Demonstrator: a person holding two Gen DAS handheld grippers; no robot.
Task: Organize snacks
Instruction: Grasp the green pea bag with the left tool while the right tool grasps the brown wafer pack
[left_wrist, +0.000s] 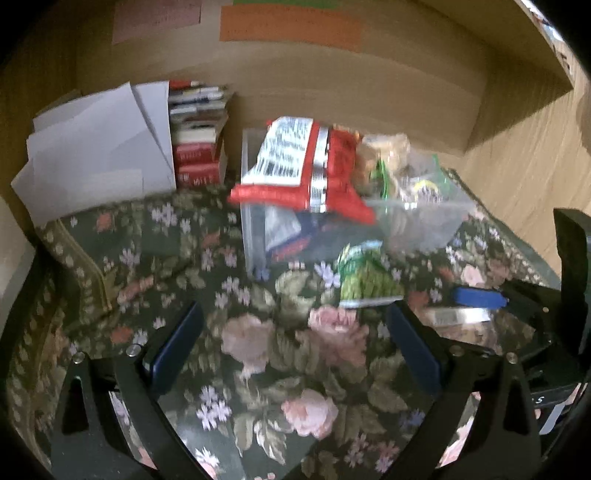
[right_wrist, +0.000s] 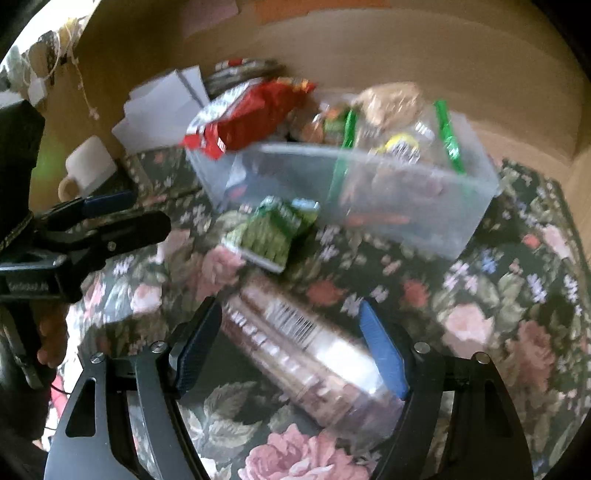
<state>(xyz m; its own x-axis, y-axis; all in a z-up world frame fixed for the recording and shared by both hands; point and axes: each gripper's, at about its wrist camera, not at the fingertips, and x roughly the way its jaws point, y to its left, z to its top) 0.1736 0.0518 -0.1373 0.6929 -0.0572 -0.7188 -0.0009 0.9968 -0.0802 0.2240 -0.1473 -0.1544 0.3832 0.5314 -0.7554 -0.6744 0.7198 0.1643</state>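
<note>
A clear plastic bin (left_wrist: 255, 236) (right_wrist: 424, 206) stands on the floral cloth, holding a red and white snack bag (left_wrist: 306, 166) (right_wrist: 251, 118) and zip bags of snacks (left_wrist: 406, 173) (right_wrist: 399, 147). A small green snack pack (left_wrist: 365, 277) (right_wrist: 273, 232) lies in front of it. My left gripper (left_wrist: 291, 339) is open and empty above the cloth, near the green pack. My right gripper (right_wrist: 291, 343) is shut on a brown and white snack packet (right_wrist: 310, 350), held just above the cloth; the packet also shows in the left wrist view (left_wrist: 458, 317).
A cardboard wall (left_wrist: 332, 81) runs behind the bin. White paper sheets (left_wrist: 96, 155) and a stack of small boxes (left_wrist: 195, 136) stand at the back left. A white mug (right_wrist: 90, 166) sits on the left. Wooden floor (left_wrist: 535, 155) lies to the right.
</note>
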